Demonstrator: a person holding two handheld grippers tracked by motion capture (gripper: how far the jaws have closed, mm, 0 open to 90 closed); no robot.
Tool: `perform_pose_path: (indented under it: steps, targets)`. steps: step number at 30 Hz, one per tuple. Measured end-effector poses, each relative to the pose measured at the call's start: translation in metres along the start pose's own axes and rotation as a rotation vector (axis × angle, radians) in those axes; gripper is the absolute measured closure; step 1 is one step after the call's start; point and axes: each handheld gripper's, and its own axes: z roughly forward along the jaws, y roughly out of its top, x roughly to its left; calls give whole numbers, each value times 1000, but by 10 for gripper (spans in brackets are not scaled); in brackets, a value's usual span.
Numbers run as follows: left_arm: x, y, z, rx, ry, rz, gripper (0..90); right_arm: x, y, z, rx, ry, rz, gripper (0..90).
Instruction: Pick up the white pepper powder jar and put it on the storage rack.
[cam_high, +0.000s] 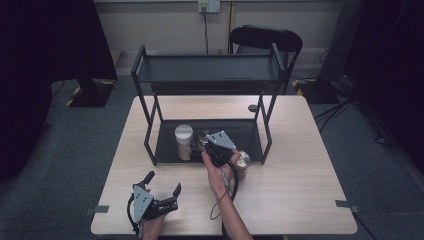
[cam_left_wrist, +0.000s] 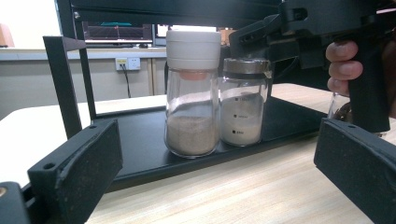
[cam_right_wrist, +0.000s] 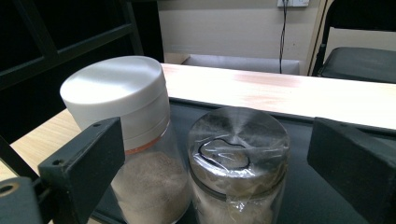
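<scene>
A person stands at a light wooden table (cam_high: 300, 190) holding a two-jaw gripper in each hand. The right gripper (cam_high: 210, 148) hovers over the bottom shelf of a black two-tier metal rack (cam_high: 150, 145), jaws spread wide and empty, straddling a metal-lidded glass jar (cam_right_wrist: 238, 154). That jar stands upright on the shelf, touching or just beside a taller white-lidded glass jar (cam_right_wrist: 121, 100).

To grip well, the jaws should drop evenly on either side of the metal lid or the glass just below it. The left-hand jaw must slip into the tight gap by the white-lidded jar without nudging it, and the lift must clear the rack's front rail.

The white-lidded jar holds tan powder, under half full. The metal-lidded jar holds a white powder, also under half full; clear film crinkles under its lid.

The left gripper (cam_high: 162, 189) rests low near the table's front edge, jaws open, holding nothing. Another glass jar (cam_high: 243, 161) stands on the table just right of the right hand.
</scene>
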Motion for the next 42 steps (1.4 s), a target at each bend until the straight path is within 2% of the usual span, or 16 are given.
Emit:
perform_pose_path:
  steps: [29,38,42]
  targets:
    - [0,0,0,0,0,1,3,1,5,-20,-66,39,-22,29]
    - [0,0,0,0,0,2,3,-2,3,-26,-84,46,-22,29]
    - [0,0,0,-1,0,3,3,-4,2,-30,-93,52,-35,26]
